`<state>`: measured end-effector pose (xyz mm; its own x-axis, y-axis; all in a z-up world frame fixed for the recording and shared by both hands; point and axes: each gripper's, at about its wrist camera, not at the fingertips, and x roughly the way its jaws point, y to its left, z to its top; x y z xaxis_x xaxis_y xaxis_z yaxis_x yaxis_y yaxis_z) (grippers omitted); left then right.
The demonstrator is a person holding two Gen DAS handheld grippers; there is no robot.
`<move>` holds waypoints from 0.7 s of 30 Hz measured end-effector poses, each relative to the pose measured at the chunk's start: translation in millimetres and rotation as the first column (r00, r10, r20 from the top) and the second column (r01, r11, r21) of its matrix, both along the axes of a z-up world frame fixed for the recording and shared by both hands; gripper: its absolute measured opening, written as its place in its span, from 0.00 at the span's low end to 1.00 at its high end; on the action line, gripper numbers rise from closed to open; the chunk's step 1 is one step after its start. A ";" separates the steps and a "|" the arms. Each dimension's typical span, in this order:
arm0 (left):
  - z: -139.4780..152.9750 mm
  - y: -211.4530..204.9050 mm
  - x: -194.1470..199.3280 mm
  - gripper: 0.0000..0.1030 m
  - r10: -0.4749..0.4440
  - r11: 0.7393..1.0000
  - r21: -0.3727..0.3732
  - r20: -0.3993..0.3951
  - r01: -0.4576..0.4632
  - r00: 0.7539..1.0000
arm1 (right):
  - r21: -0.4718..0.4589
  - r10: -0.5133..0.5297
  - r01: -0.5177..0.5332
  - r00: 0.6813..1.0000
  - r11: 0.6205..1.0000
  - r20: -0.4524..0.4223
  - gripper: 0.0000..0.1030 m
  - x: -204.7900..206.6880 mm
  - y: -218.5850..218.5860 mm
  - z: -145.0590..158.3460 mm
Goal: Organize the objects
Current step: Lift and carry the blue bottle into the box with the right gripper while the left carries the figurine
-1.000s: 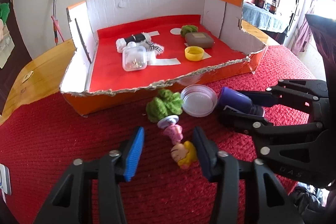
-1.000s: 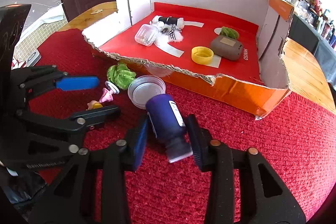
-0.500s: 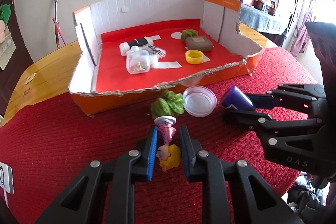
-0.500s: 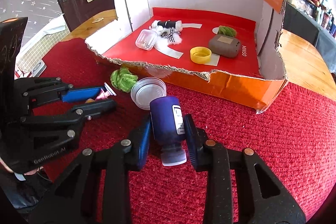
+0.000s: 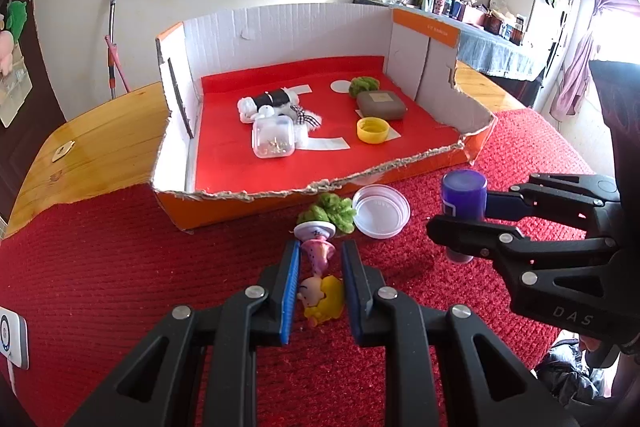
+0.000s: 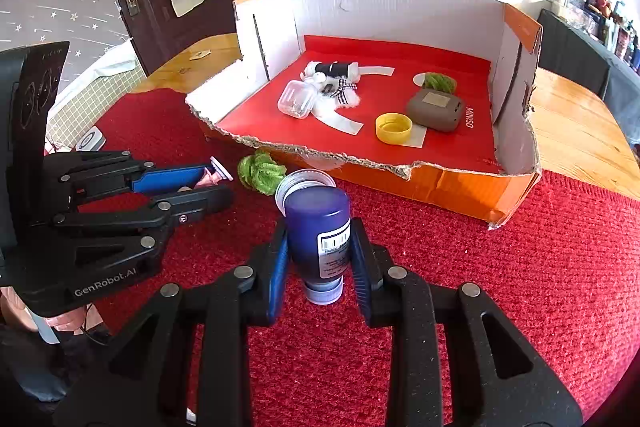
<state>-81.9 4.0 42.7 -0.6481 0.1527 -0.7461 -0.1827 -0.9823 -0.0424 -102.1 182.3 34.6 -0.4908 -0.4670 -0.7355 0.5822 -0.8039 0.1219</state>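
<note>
My left gripper (image 5: 320,251) is shut on a small doll (image 5: 322,291) with yellow hair and a pink dress, just above the red cloth. The doll's white round base (image 5: 314,230) sticks out past the fingertips. From the right wrist view the left gripper (image 6: 218,183) pinches the doll (image 6: 208,179) at the left. My right gripper (image 6: 319,231) is shut on a purple bottle (image 6: 318,227) with a white label, its cap toward the camera. The left wrist view shows the right gripper (image 5: 460,223) holding that bottle (image 5: 464,195) off the cloth.
A torn cardboard box (image 5: 400,163) lined in red stands behind, holding a clear case (image 5: 274,138), a yellow cap (image 5: 373,130), a grey case (image 5: 381,105) and a plush toy. A green crochet piece (image 5: 332,213) and a clear lid (image 5: 382,211) lie before it.
The left jaws closed from wide apart onto the doll. The right gripper tightened on the purple bottle and raised it from lying on the cloth.
</note>
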 end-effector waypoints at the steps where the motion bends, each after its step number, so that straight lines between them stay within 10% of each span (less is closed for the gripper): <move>1: 0.7 -0.7 0.2 0.21 0.001 1.000 0.003 -0.001 -0.001 1.000 | -0.002 0.000 0.000 1.000 1.000 0.002 0.26 -0.1 0.0 -0.1; 21: 11.2 -4.6 -2.5 0.21 0.003 1.000 0.028 -0.015 -0.003 1.000 | -0.037 0.020 -0.020 1.000 0.999 0.009 0.26 0.2 -2.2 8.9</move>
